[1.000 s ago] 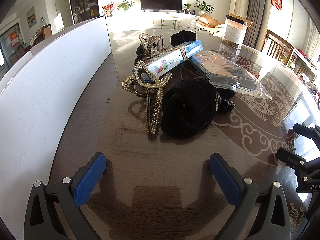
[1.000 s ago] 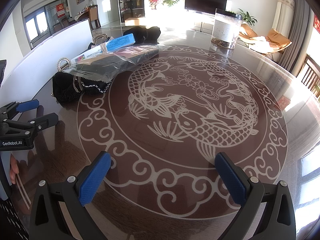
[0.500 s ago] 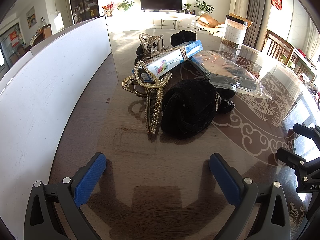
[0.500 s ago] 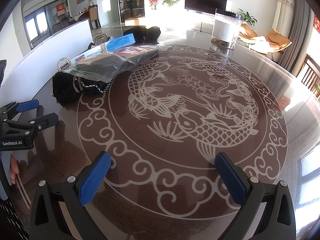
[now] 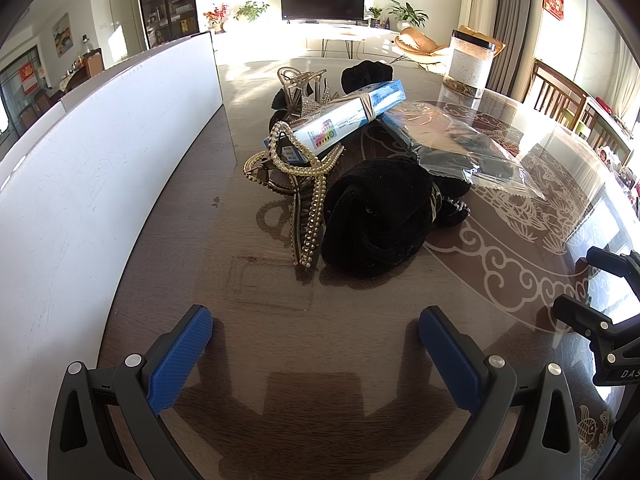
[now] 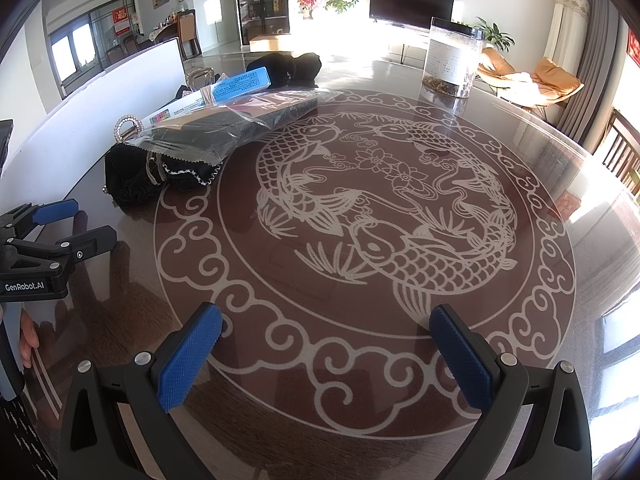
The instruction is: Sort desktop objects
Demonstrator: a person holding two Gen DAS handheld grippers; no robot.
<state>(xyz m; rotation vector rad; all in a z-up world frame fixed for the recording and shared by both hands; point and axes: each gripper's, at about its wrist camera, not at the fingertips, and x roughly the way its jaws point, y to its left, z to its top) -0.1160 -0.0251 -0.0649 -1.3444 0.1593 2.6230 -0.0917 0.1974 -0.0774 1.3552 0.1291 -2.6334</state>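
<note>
Jaws on both the left gripper [image 5: 314, 346] and right gripper [image 6: 326, 346] stand spread and empty. Unsorted items, black scrunchie [image 5: 378, 216], pearl hair claw [image 5: 308, 200] and blue box [image 5: 340, 118], are heaped near the table's [image 6: 400, 380] left edge, apparently awaiting sorting.

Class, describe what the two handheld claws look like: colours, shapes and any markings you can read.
The left claw and the right claw match: black plastic frames with triangular cut-outs and silver screws, carrying textured blue pads. Seen from the right wrist camera, the left one bears white "GenRobot.AI" lettering.
</note>
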